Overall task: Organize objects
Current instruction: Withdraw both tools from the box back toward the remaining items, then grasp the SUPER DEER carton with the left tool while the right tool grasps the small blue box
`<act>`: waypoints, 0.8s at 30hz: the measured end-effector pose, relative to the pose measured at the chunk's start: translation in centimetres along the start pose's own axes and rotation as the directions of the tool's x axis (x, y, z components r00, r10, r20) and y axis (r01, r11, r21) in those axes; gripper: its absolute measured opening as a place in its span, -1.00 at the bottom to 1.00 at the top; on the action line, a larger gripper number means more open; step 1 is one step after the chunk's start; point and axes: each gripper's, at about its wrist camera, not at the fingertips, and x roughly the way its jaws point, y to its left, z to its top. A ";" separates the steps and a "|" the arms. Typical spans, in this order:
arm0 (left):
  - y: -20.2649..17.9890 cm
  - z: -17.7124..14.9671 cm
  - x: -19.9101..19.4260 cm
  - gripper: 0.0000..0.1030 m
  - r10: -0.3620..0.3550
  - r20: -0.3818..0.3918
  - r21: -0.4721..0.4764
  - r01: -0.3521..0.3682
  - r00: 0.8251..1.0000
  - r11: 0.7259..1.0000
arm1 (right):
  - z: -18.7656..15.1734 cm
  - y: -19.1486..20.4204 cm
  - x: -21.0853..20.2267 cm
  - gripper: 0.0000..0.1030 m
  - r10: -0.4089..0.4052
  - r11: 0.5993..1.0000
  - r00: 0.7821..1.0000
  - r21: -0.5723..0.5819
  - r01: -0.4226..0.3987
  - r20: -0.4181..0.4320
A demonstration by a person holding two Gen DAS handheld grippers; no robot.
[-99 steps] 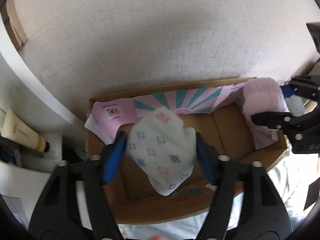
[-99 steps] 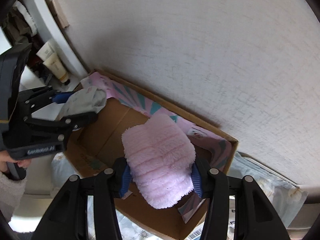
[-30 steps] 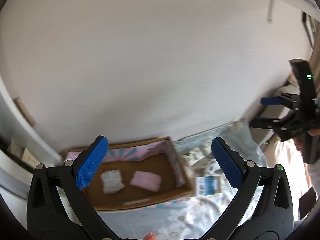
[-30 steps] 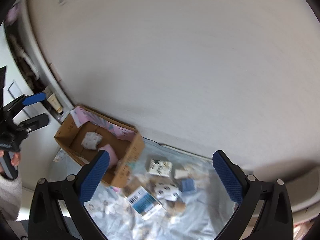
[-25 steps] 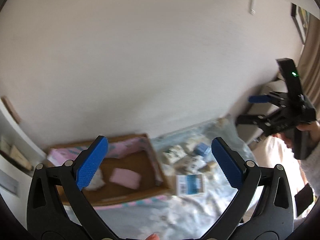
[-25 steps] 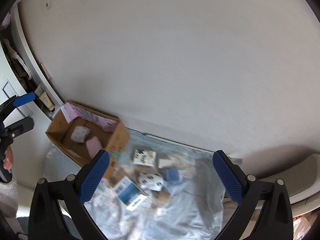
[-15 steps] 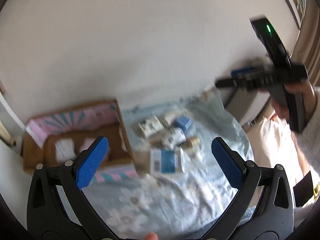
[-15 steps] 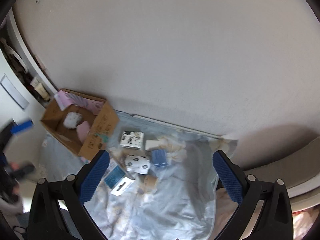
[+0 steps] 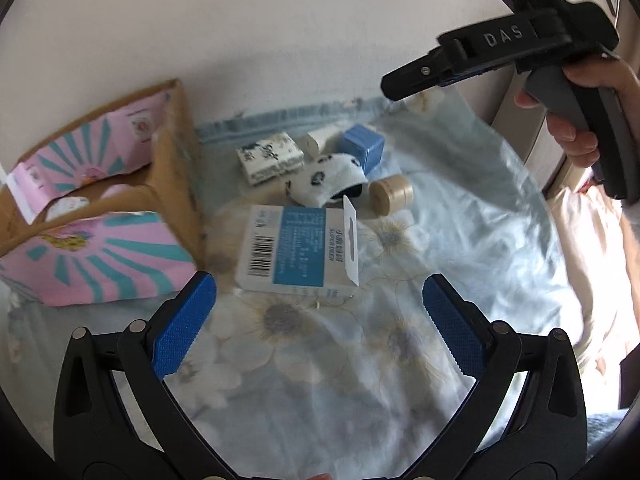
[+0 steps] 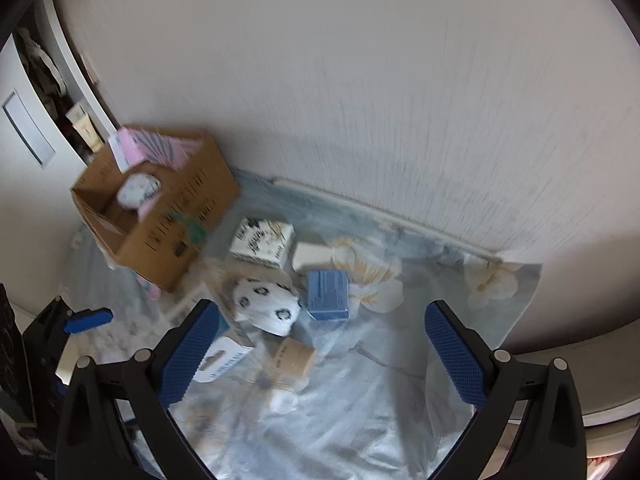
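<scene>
Left gripper (image 9: 318, 322): fingers (image 9: 184, 328) spread wide, nothing between them, poised above a floral bedsheet (image 9: 320, 380).

Right gripper (image 10: 320, 354): fingers (image 10: 454, 350) likewise wide apart and empty; seen from the left wrist camera in profile at upper right, gripped by a hand (image 9: 576, 112).

Ahead of the left fingers, closest: white and blue carded packet (image 9: 298, 250) with barcode, lying flat on the sheet.

Beyond the packet: rolled white sock with dark spots (image 9: 326, 180), touching or just beside a small tan round jar (image 9: 390, 194) lying on its side.

Further ahead: blue box (image 9: 360, 150), white box with black print (image 9: 270, 158), and a small white item (image 9: 316, 142) between them, too blurred to identify.

Ahead and left of the left fingers: open cardboard box (image 9: 176, 168) with pink and teal lining, set against the wall.

Inside the cardboard box, from the right wrist camera: pale patterned sock bundle (image 10: 138, 190) and a pink item (image 10: 148, 208) beside it, partly hidden by the box wall.

From the right wrist camera: spotted sock just ahead of the right gripper's left finger, blue box to its right, tan jar nearer the fingers.
</scene>
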 end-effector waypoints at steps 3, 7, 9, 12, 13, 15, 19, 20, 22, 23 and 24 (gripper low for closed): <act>-0.4 0.1 1.1 0.99 0.020 0.012 0.012 -0.020 1.000 1.000 | -0.5 -0.7 1.6 0.84 0.012 1.000 1.000 0.014 -0.012 -0.026; -0.7 0.3 2.9 0.99 0.067 0.006 0.044 -0.067 0.998 0.997 | -0.9 -1.2 3.2 0.80 0.000 1.000 0.999 0.011 0.001 -0.054; -0.6 0.5 3.5 0.99 0.076 0.003 0.043 -0.076 0.997 0.996 | -1.0 -1.3 3.8 0.71 0.002 1.000 0.998 0.003 -0.001 -0.068; -0.4 0.8 4.2 0.99 0.071 -0.004 0.034 -0.071 0.997 0.997 | -0.9 -1.6 4.7 0.63 -0.002 1.000 0.996 -0.007 0.001 -0.087; -0.4 1.0 4.6 0.99 0.075 -0.006 0.033 -0.074 0.997 0.997 | -1.0 -1.7 4.9 0.60 -0.002 1.000 0.996 -0.009 0.001 -0.091; -0.4 1.3 5.2 0.99 0.080 -0.015 0.031 -0.080 0.997 0.996 | -0.8 -1.8 5.5 0.55 0.003 1.000 0.995 -0.009 -0.004 -0.101; -0.1 2.0 6.3 0.99 0.094 -0.038 0.007 -0.094 0.995 0.996 | -0.5 -1.9 6.6 0.46 0.000 1.000 0.993 -0.024 -0.003 -0.118; 0.0 2.1 6.5 0.99 0.094 -0.044 -0.001 -0.094 0.995 0.996 | -0.4 -1.9 6.8 0.46 -0.001 1.000 0.993 -0.029 -0.003 -0.121; 0.3 2.3 7.0 0.99 0.089 -0.059 -0.018 -0.090 0.994 0.996 | -0.4 -1.8 7.3 0.42 0.000 0.999 0.992 -0.040 -0.005 -0.128; 0.4 2.3 7.2 0.99 0.085 -0.064 -0.025 -0.087 0.994 0.996 | -0.3 -1.7 7.5 0.41 0.001 0.999 0.991 -0.043 -0.007 -0.131; 0.5 2.3 7.4 0.99 0.078 -0.071 -0.032 -0.081 0.994 0.996 | -0.3 -1.7 7.8 0.37 0.002 0.999 0.991 -0.049 -0.009 -0.136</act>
